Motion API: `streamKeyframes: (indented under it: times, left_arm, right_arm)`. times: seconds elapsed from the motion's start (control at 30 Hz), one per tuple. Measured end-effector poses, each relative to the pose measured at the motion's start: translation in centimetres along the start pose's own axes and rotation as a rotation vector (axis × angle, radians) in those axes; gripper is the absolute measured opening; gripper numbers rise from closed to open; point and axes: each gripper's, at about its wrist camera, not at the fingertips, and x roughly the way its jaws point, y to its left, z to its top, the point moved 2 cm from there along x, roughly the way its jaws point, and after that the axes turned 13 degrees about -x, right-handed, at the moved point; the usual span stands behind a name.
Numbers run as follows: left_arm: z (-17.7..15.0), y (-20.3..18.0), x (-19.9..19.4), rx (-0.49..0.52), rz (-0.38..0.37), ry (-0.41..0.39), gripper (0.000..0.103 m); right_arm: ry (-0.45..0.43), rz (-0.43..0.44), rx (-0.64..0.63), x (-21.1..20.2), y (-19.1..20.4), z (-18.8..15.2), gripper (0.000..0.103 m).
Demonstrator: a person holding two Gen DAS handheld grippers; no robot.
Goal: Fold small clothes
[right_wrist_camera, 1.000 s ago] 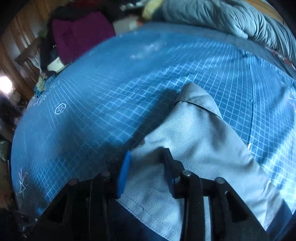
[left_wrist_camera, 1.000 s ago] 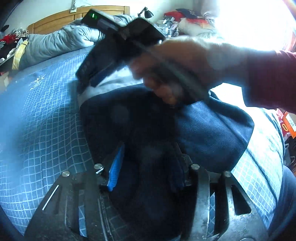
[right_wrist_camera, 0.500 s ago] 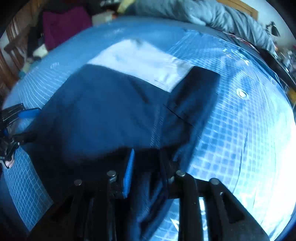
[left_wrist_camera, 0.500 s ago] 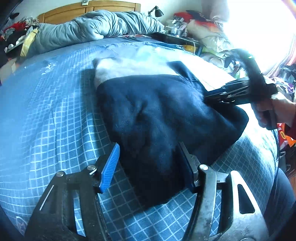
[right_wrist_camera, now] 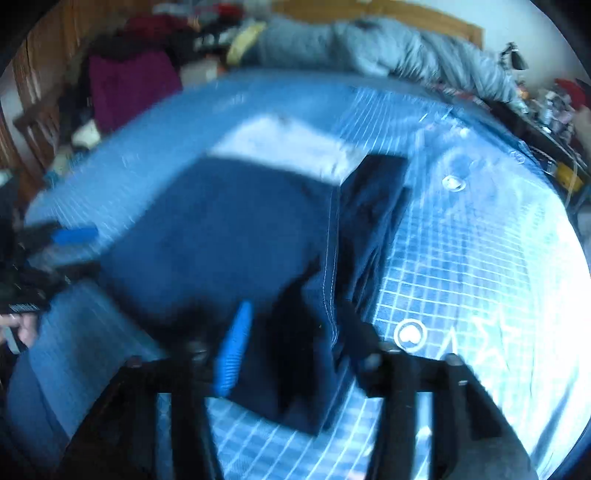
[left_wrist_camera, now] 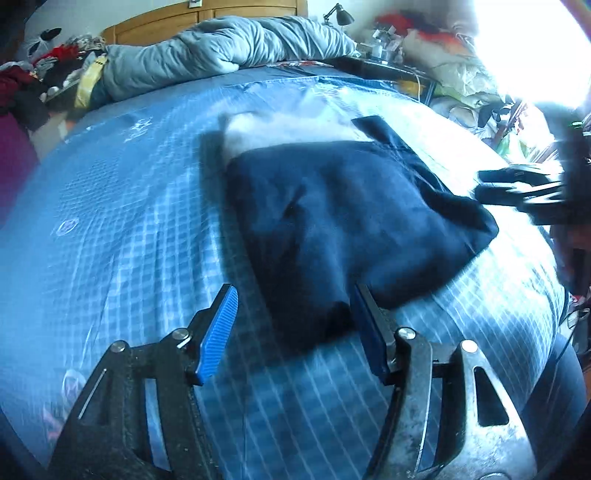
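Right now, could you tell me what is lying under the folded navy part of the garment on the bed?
A pale grey part of the same garment sticks out beyond its far edge, all resting on the blue grid mat. How far the grey runs underneath is covered.

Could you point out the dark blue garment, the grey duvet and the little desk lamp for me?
dark blue garment (left_wrist_camera: 332, 221): left wrist view, middle of its folded top layer.
grey duvet (left_wrist_camera: 221, 55): left wrist view, its bunched middle.
desk lamp (left_wrist_camera: 345, 15): left wrist view, its shade.
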Motion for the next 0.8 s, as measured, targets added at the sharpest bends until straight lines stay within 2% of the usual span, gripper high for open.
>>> streamKeyframes:
  times: [0.03,0.07,0.13,0.2,0.3,0.33,0.4,0.47,0.53,0.6,0.8]
  left_arm:
    - [-0.4,0.2,0.0,-0.007,0.021,0.004,0.064]
    - [-1.1,0.4,0.1,-0.024,0.053,0.01,0.065]
    - [-2.1,0.7,0.1,-0.062,0.089,0.017,0.066]
    - [-3.4,0.9,0.1,-0.111,0.127,0.019,0.066]
    - [-4.6,0.8,1.0,-0.141,0.175,0.036,0.069]
    - [-5.0,0.8,1.9,-0.145,0.186,0.061,0.072]
    - [-5.4,0.4,2.2,-0.137,0.21,0.053,0.083]
    - [-5.2,0.6,2.3,-0.149,0.231,0.058,0.09]
    - [-5.0,1.3,2.6,-0.193,0.246,0.082,0.103]
    - [-5.0,1.9,2.9,-0.24,0.245,0.102,0.103]
    - [-4.7,2.3,3.1,-0.261,0.25,0.102,0.103]
  right_arm:
    - [-0.028,-0.02,0.029,-1.6,0.2,-0.6,0.09]
    - [-0.045,-0.046,0.06,-3.0,0.3,-1.4,0.097]
    - [-0.054,-0.088,0.104,-4.6,1.1,-3.6,0.097]
    - [-0.009,-0.145,0.14,-4.9,1.7,-5.6,0.098]
    - [0.076,-0.18,0.226,-4.3,1.9,-9.1,0.098]
    - [0.083,-0.191,0.241,-4.3,2.0,-9.6,0.098]
    - [0.121,-0.229,0.263,-3.7,2.0,-11.5,0.098]
    - [0.163,-0.22,0.302,-2.4,1.7,-12.7,0.1]
    - [0.143,-0.247,0.288,-2.7,2.0,-13.5,0.103]
    - [0.144,-0.271,0.284,-2.7,2.2,-13.6,0.103]
    - [0.129,-0.304,0.299,-3.0,3.1,-14.7,0.103]
